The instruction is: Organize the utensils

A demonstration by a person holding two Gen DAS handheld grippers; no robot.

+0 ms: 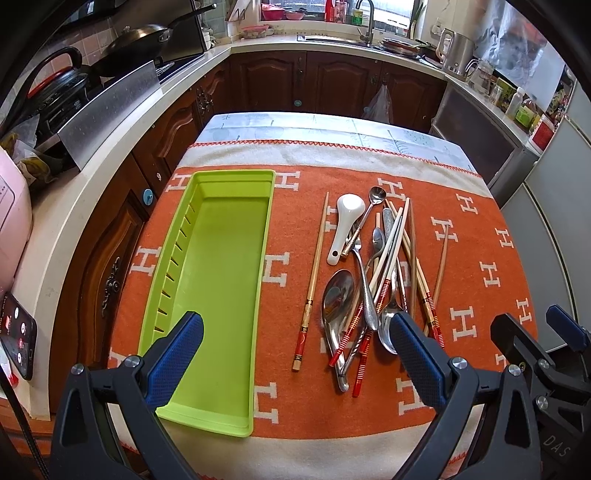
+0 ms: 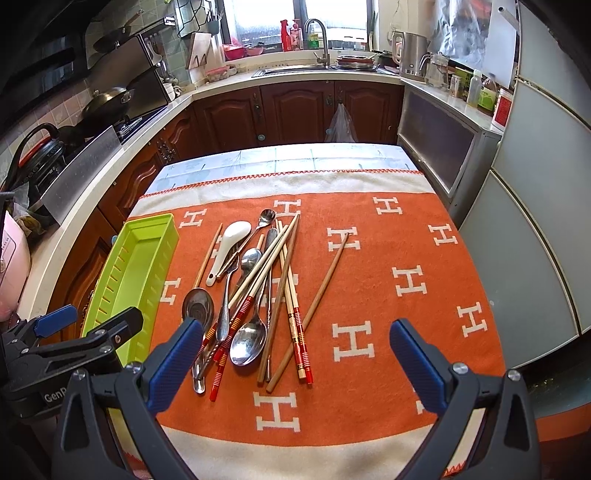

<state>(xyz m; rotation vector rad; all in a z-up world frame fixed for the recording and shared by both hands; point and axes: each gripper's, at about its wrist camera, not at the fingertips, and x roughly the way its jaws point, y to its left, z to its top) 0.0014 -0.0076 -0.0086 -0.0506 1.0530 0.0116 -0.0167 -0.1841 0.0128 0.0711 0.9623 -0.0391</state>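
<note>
Both tongs, left (image 1: 295, 354) and right (image 2: 295, 363), gape empty above desk. Utensil pile (image 2: 255, 295) lies right of green tray (image 1: 218, 280), long axes parallel to tray. Right tongs nearer pile.

a home kitchen, lived in – dark wooden cabinets (image 2: 295, 110) run in a u under a pale stone counter (image 2: 229, 83), with a steel sink and tall faucet (image 2: 321, 40) below a window (image 2: 328, 14) lined with bottles. on the left a wok (image 1: 140, 40) sits on the hob beside a black cooker hood (image 1: 184, 40) and a pressure cooker (image 1: 59, 81). an electric kettle (image 2: 412, 55), jars and sauce bottles (image 2: 476, 88) crowd the right counter, next to a grey fridge (image 2: 543, 240). a plastic bag (image 2: 341, 125) hangs from a cabinet handle – and a table in the middle wears an orange blanket (image 2: 388, 258) patterned with white h letters
</note>
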